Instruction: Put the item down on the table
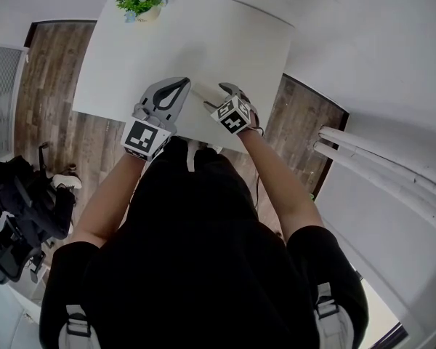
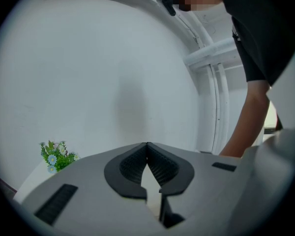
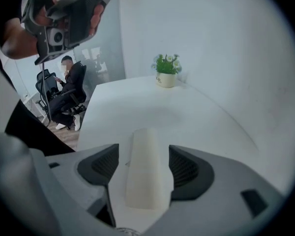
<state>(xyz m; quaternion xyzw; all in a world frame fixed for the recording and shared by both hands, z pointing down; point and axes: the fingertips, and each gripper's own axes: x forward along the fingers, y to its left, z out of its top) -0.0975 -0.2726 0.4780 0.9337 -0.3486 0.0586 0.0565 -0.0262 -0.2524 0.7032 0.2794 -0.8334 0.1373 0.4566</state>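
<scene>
Right gripper [image 3: 143, 154]: jaws wide apart, pads clear of anything. The cream bar [image 3: 145, 181] sits in the gap between them. It looks flat on the desk [image 3: 196, 112], so I'd judge it already set down and released.

The bar's long axis runs straight out along the gripper's pointing direction, parallel to the pads. There's a gap on the left pad side, and the right pad side is tighter near the bar's near end. A straight pull-back along that axis should clear it, but sideways drift would nudge it.

Left gripper [image 2: 147, 144]: jaws together, nothing in them. It's held up just left of the right one, not involved.

Potted plant [image 3: 166, 70] is at the far desk edge, well apart from the bar.
</scene>
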